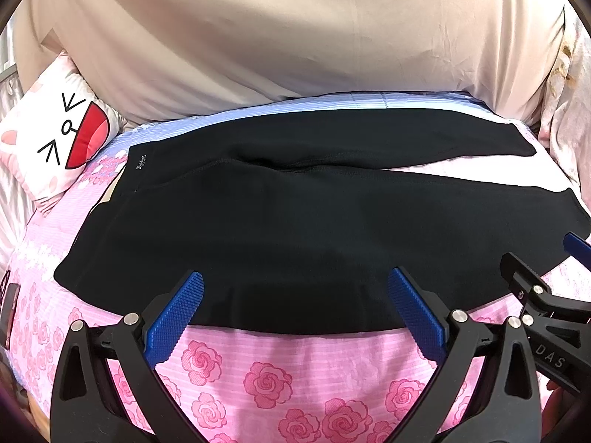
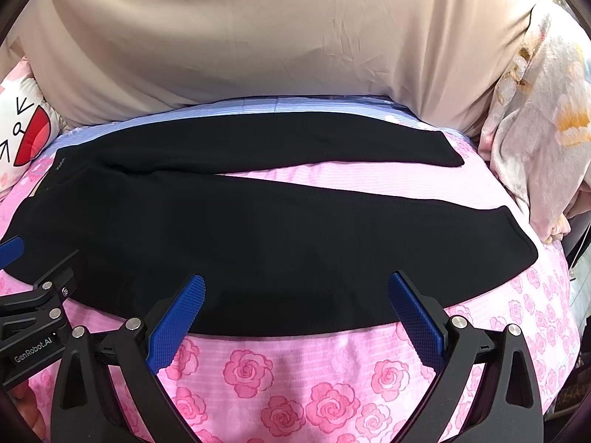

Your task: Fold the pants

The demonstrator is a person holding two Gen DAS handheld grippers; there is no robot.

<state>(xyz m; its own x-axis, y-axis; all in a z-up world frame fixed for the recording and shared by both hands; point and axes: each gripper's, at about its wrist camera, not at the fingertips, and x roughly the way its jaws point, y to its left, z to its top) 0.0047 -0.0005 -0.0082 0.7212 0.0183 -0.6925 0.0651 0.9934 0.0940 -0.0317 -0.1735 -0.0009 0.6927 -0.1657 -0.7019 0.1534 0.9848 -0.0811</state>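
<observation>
Pants flat on my rose-print bedspread, both claws spread wide at the near edge

My left gripper and right gripper hover side by side with fingers apart, holding nothing, tips just over the black fabric's near hem. Long axis runs left to right: waistband toward the cartoon pillow, two legs splaying rightward, the far one lying against the beige sheet

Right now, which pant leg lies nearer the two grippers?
The lower leg, its edge between both open grippers' fingers; the other leg lies farther back, beside the beige fabric.
</observation>
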